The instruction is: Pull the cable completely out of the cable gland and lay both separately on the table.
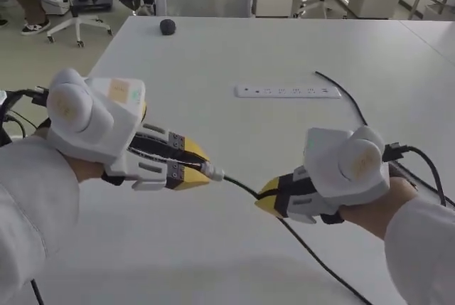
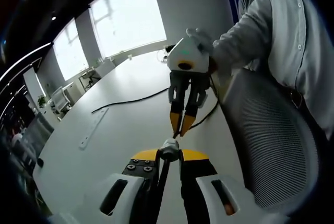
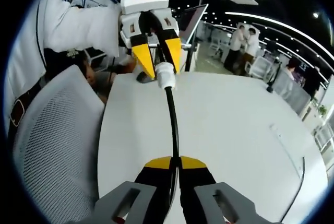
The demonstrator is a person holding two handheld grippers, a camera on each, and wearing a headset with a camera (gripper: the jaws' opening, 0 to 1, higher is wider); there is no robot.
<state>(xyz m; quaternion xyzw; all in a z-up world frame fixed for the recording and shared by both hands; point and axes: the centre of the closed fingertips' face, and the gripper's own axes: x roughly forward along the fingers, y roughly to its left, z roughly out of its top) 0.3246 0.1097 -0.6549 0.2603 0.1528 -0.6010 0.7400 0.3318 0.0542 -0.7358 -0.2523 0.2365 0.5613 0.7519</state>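
- Cable gland (image 1: 212,173): mostly tucked btw the yellow tips of the left gripper (image 1: 201,169). Only a short whitish-grey nose pokes out, so thread/nut detail can't be made out.
- How deep the cable (image 1: 240,186) sits inside the gland is hidden; can't tell.
- Past the right gripper (image 1: 265,202), the cable's long tail is cut off by the bottom edge of the head view.
- Left gripper is clamped on the gland, held over the near-left part of the table (image 1: 234,42).
- Right gripper's jaws are pinched on the cable near the gland, and the stretch btw them runs straight (clearest in the right gripper view).
- Cable: thin, black, smooth round jacket. It enters the gland's nose, so the two are joined, not apart.
- Grippers face each other tip to tip, near but not touching.
- Bkgd: a white power strip (image 1: 288,92) lies flat mid-table, w/ a black lead (image 1: 342,91) curving off to the right.
- Small dark object (image 1: 167,26) near the far edge, too small to identify.
- Grey mesh chair back (image 2: 266,140) sits beside the person in the left gripper view.
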